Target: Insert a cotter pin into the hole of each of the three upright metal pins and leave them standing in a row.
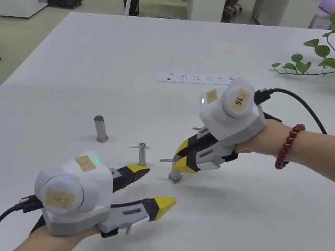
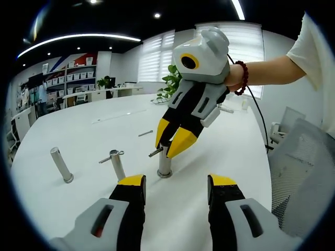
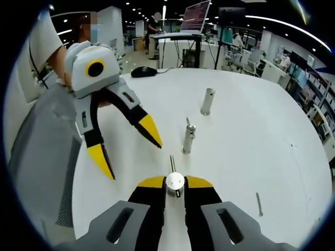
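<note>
**At the near pin: seat the cotter squarely**

At the front of the row, the right gripper [image 1: 179, 157] has its jaws closed on the head of the near pin [image 1: 175, 176]; a cotter [image 1: 166, 160] lies through the hole and juts out on one side; whether the pads also bear on the cotter I cannot tell. The step looks nearly done; I would push level and in line with the hole, lightly, since the pin stands free and a sideways load could tip it. The left gripper [image 1: 153, 185] hovers close by, jaws wide apart and empty; it could steady the pin low down.

The mid pin [image 1: 142, 154] stands just beside, already carrying its own cotter; the jutting end points toward it, and one left jaw tip is near it, so a careless sweep risks a knock. The far pin [image 1: 100, 129] is bare. A loose cotter [image 3: 258, 204] lies on the table [image 1: 104, 63], well apart; a power strip [image 1: 196, 78] and a plant [image 1: 306, 60] sit far off, no hindrance.
</note>
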Tool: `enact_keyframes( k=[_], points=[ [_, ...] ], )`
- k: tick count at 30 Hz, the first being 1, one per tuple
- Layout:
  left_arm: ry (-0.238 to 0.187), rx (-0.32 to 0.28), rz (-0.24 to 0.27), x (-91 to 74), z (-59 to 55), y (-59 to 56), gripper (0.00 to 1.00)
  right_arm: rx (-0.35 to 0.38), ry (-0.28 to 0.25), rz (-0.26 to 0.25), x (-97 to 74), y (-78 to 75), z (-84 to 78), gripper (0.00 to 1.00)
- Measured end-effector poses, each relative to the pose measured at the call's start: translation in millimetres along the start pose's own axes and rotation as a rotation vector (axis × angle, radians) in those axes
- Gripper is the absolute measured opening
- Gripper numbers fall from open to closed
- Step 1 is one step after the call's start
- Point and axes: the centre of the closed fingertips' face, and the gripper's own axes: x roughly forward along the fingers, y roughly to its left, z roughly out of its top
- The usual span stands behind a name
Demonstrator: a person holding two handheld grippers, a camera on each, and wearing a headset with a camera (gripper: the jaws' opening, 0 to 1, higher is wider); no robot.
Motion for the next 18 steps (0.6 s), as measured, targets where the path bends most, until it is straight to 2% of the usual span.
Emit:
enact_keyframes(
  k=[7, 18],
  points=[
    [-0.016, -0.024, 0.019, -11.5, -0.1, 2.7, 0.47, 0.022, -0.017, -0.017, -4.7, -9.4, 4.8, 0.13],
    [-0.038, -0.049, 0.044, -19.2, 3.6, 8.9, 0.49, 0.026, 0.001, -0.038, -3.5, -20.3, 2.5, 0.13]
  ],
)
